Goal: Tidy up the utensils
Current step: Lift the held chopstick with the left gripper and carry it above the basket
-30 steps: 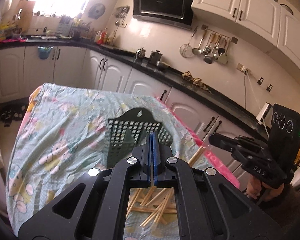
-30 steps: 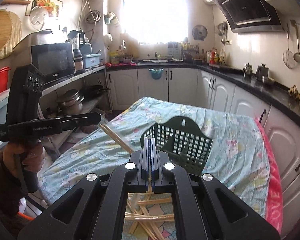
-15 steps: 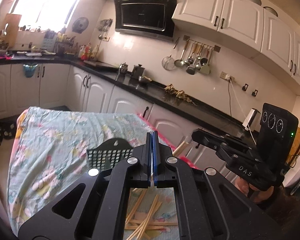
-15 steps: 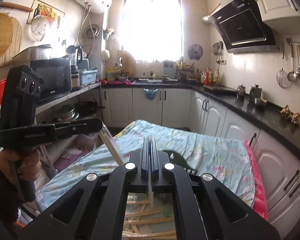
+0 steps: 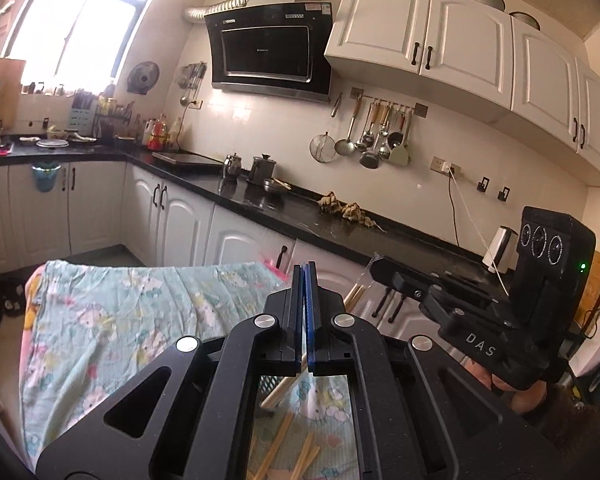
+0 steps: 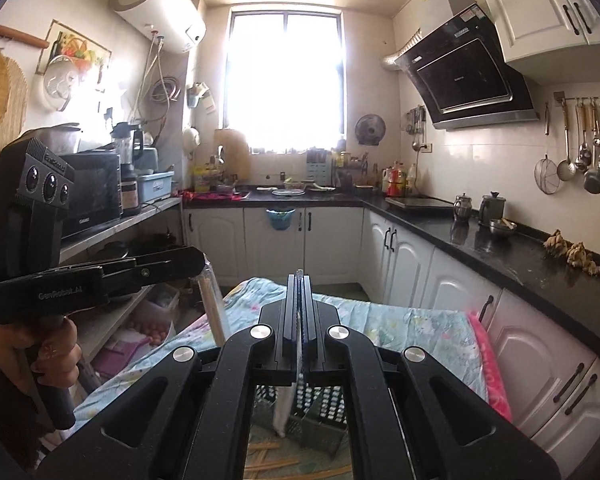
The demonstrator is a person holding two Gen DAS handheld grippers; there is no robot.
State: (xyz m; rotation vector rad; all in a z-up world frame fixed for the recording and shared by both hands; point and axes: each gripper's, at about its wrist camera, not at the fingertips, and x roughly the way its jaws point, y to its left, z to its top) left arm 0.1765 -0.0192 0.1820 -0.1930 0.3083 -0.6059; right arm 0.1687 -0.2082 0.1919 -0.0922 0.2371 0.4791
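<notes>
Your left claw [image 5: 305, 280] is pressed together on a chopstick pair in a clear sleeve [image 5: 278, 394], which slants down through the window under the jaws. Only this view shows the loose chopsticks [image 5: 300, 452] lying bare on the floral cloth of the surface [image 5: 100, 320] just below. Off to the right, your right claw [image 5: 376, 268] grips a second wrapped pair [image 5: 354, 294] at its tip.

Switch to the right wrist camera: those jaws are shut tight on that sleeve [image 6: 282, 412], which hangs down (pale, blurred). Only here does the green mesh utensil basket [image 6: 320, 420] show, resting on the cloth beneath. At left, your hand [image 6: 36, 354] holds the other gripper. Beyond, the black counter [image 6: 500, 252] and the bright window [image 6: 284, 80].
</notes>
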